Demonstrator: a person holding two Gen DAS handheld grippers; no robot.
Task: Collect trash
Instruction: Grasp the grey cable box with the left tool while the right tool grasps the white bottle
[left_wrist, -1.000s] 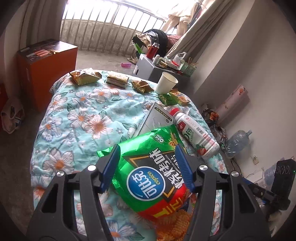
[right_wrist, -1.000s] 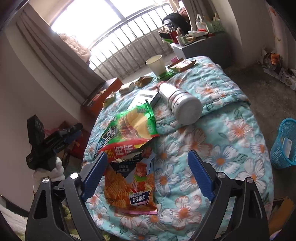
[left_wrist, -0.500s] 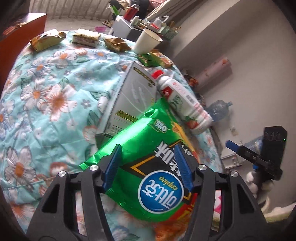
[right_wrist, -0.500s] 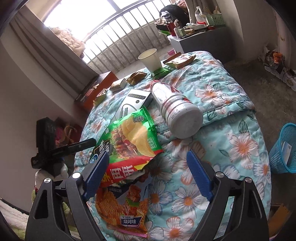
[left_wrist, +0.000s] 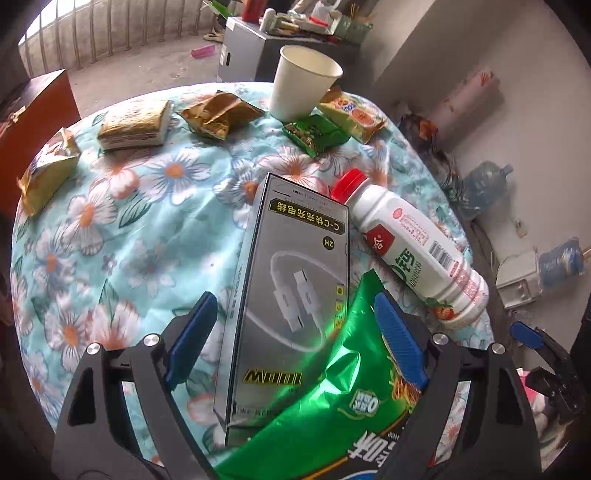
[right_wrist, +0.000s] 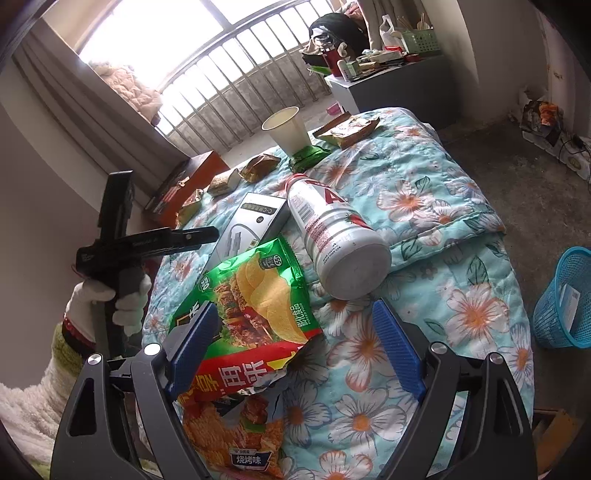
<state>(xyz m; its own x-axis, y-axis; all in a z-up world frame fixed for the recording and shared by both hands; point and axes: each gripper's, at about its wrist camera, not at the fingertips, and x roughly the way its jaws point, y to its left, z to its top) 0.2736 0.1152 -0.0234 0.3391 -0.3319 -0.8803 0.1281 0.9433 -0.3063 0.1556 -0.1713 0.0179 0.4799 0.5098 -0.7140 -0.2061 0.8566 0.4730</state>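
A green chip bag (left_wrist: 332, 417) lies on the flowered bedspread (left_wrist: 140, 229), partly over a grey cable box (left_wrist: 291, 295). My left gripper (left_wrist: 295, 339) points down at both; its jaws are opening, and box and bag sit between them with the pads not pressing. A white drink bottle (left_wrist: 413, 251) with a red cap lies right of the box. My right gripper (right_wrist: 295, 347) stands open above the green bag (right_wrist: 258, 295) and an orange chip bag (right_wrist: 236, 432), gripping nothing. A white-gloved hand (right_wrist: 110, 295) holds the left gripper at that view's left.
A paper cup (left_wrist: 303, 88) and several small snack wrappers (left_wrist: 218, 114) lie at the far end of the bed. A blue waste basket (right_wrist: 565, 299) stands on the floor to the right. A brown box (right_wrist: 188, 184) and a cluttered cabinet (right_wrist: 391, 88) sit beyond.
My left gripper let go of the green bag, its jaws spread wider, and it moved forward and tilted down over the cable box. My right gripper crept a little closer to the bags.
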